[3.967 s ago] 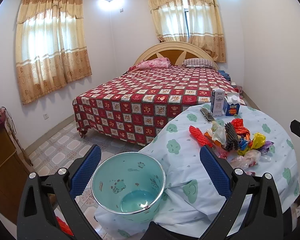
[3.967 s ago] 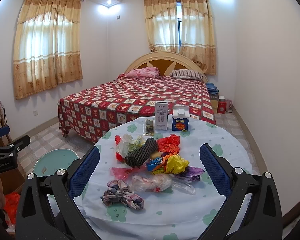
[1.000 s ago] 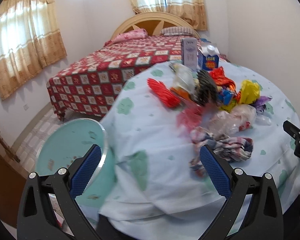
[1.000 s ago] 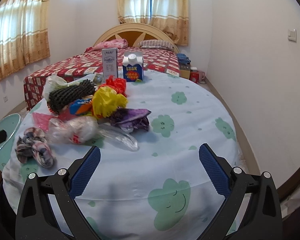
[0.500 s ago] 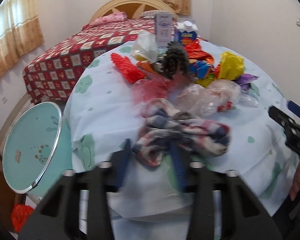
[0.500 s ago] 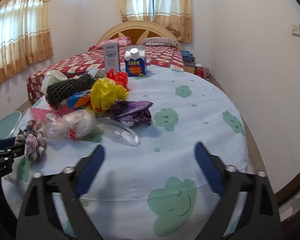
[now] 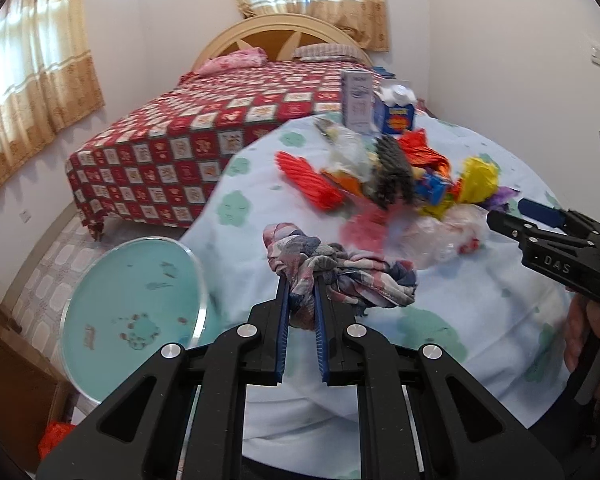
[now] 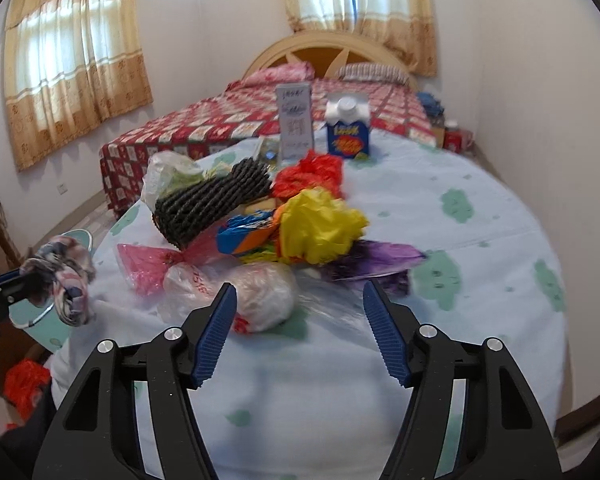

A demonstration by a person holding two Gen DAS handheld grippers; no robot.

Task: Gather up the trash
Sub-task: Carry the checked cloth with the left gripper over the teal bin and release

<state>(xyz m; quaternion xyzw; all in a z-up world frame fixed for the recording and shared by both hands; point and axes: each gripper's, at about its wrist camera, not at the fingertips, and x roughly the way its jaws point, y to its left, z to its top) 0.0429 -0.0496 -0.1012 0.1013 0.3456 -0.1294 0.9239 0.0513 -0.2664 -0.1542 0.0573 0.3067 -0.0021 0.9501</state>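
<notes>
- Here, a crumpled plaid cloth [image 7: 342,270] in red, blue and white sits at the near left edge of the round table [image 7: 480,308], and the left gripper [image 7: 300,304] is clamped on one bunched end of it, its blue-padded fingers [image 7: 283,320] pressed close with fabric between them.
- From the right wrist view the same cloth [image 8: 66,280] hangs off the left gripper's tip at the table's left edge, looking raised off the tablecloth, though blur makes that hard to confirm.
- The right gripper [image 8: 300,332] hovers above the near side of the table with its jaws spread wide and nothing between them; a knotted clear plastic bag [image 8: 260,298] lies just ahead of its left finger.
- Beyond that bag is the heap of trash: a pink plastic bag [image 8: 148,262], a black ribbed roll [image 8: 210,202], a yellow bag [image 8: 320,230], a purple wrapper [image 8: 374,260], a red-orange bag [image 8: 310,178] and a whitish bag [image 8: 168,176], all touching or overlapping.
- At the far side of the table stand a tall white carton [image 8: 295,120] and a blue carton [image 8: 347,132], side by side.
- Left of the table, lower down, is a teal bin [image 7: 136,312] with a metal rim, its mouth open towards the camera.
- Behind everything is a bed [image 7: 204,132] with a red checked cover.
</notes>
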